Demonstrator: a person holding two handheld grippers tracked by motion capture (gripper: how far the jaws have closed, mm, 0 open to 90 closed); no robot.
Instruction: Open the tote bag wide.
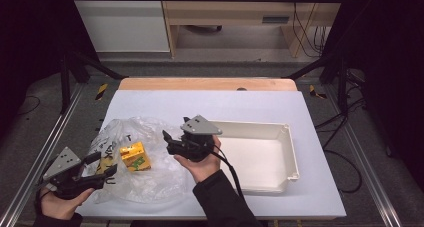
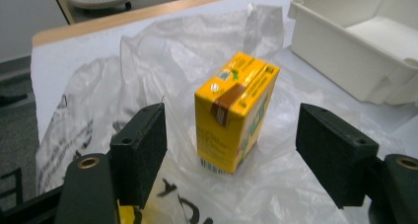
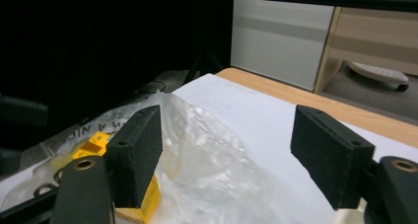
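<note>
A small yellow carton (image 1: 135, 156) stands upright on a crumpled clear plastic bag (image 1: 150, 184) at the table's left front. In the left gripper view the carton (image 2: 236, 113) stands beyond the wide-apart jaws, touched by neither pad. My left gripper (image 1: 105, 168) is open at the bag's near left edge. My right gripper (image 1: 169, 143), held in a hand at the table's middle, points left over the bag and is open with nothing between its pads. In the right gripper view the bag (image 3: 207, 155) lies below the jaws, and the carton (image 3: 93, 144) peeks out behind the left pad.
A white rectangular tray (image 1: 280, 132) sits to the right of the bag, with nothing in it that I can see; its wall (image 2: 320, 31) is close to the carton. The white table cover (image 1: 225, 104) ends at a wooden strip at the back.
</note>
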